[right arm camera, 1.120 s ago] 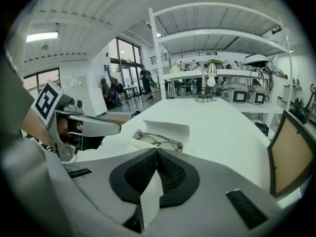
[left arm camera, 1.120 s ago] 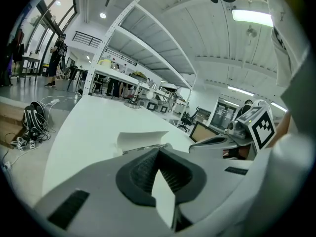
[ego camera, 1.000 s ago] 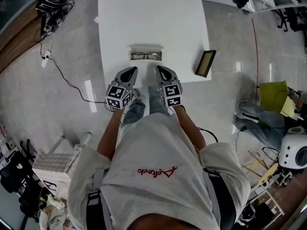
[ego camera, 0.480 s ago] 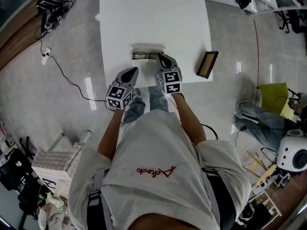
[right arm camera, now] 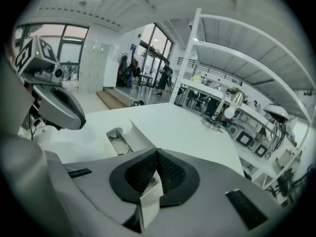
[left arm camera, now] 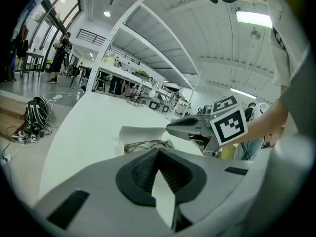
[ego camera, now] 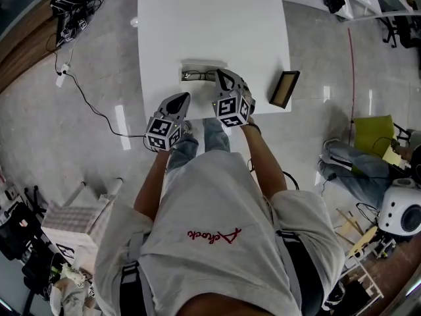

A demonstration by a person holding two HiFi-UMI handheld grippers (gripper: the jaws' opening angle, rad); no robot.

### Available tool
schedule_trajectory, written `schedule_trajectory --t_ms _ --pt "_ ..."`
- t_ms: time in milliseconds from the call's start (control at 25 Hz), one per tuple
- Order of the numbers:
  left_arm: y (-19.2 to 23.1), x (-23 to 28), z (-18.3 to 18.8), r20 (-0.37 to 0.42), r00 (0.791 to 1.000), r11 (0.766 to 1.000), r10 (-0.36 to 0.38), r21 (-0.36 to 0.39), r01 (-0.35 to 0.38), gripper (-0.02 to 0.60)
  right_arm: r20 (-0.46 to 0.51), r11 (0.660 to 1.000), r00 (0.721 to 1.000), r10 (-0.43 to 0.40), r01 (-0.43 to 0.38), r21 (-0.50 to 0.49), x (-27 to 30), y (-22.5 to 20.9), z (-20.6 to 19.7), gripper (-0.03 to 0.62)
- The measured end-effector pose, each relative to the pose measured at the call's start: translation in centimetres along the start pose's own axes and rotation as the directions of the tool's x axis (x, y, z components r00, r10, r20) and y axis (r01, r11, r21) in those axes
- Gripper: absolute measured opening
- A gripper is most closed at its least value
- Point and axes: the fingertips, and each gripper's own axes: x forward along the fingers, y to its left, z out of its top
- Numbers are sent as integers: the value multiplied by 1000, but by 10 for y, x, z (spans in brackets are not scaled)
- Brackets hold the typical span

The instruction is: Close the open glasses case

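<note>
Two tongs: left gripper (ego camera: pixel 181 97), right gripper (ego camera: pixel 222 75), both closed, empty.
Case: open white glasses case (ego camera: pixel 200 65) at right gripper's 11 o'clock, on white table (ego camera: pixel 210 18).
Head view only: dark rectangular tray (ego camera: pixel 284 88), case's 3 o'clock.
Gripper views only: white shelving racks (left arm camera: pixel 148 47).
Room: glossy grey floor (ego camera: pixel 99 64).

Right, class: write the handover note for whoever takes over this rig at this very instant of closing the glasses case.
Left gripper: jaws shut, empty, at the near edge of the white table.
Right gripper: jaws shut, empty, tip at the right end of the open white glasses case; whether it touches cannot be told.
Case: mid-table, lid raised along its far side, dark-framed glasses lying inside.
Done: nothing closed yet; the right gripper is at the case.
Left to do: fold the lid down over the glasses until it shuts, probably with the right gripper.
</note>
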Motion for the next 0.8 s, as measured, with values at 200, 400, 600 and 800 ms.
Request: schedule_trajectory --t_ms 200,400,600,800 --pt "-3 2 -3 -2 1000 1000 -5 -9 5 23 -29 957 999 -38 28 -289 5 -2 0 14" --pt "-7 2 -5 0 1000 1000 -13 -18 13 23 -56 928 998 -13 -9 -371 9 3 -4 22" --pt "-5 0 -6 0 1000 1000 -12 -21 12 23 -96 929 995 4 -40 -369 15 4 -11 161" --pt "-2 -3 -8 -2 1000 1000 -5 -24 5 23 -100 927 995 -11 -27 -375 20 0 -11 145"
